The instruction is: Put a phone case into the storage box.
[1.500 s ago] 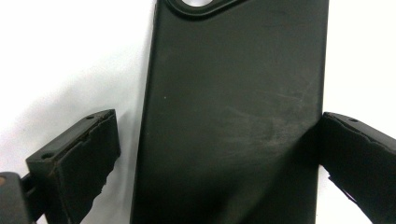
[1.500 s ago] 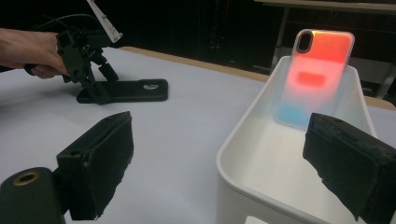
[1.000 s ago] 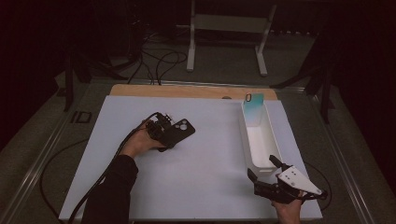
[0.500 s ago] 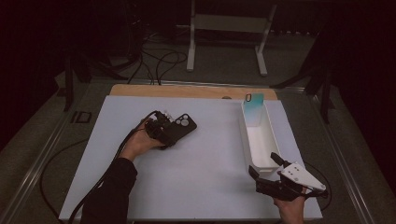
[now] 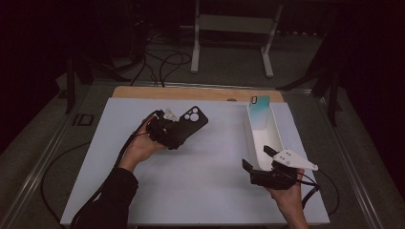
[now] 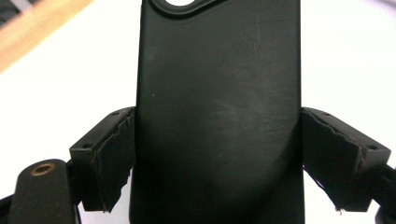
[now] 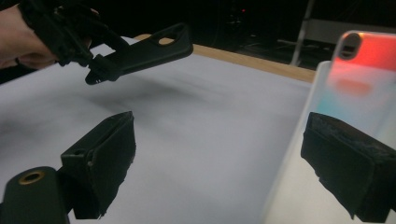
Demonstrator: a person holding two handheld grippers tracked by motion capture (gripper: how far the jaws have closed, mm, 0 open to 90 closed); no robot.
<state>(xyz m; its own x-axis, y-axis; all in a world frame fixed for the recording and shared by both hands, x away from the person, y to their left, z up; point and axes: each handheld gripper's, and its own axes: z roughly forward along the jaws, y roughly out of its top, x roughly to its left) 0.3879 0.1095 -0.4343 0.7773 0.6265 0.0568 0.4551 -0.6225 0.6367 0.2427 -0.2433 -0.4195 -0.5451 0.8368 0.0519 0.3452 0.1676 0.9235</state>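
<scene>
The left gripper (image 5: 184, 129) squeezes a black phone case (image 5: 188, 125) by its sides, lifted off the white surface (image 5: 210, 181). The right gripper (image 5: 260, 160) is wide open, holding nothing (probably ready to grab), beside the white tray (image 5: 265, 138).

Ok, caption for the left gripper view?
Left gripper clamps a black phone case above the white table.

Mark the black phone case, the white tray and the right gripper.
black phone case (image 6: 217, 116), left gripper view, middle of its back.
white tray (image 5: 278, 136), high view, right wall.
right gripper (image 5: 258, 158), high view, midway between fingertips.
</scene>
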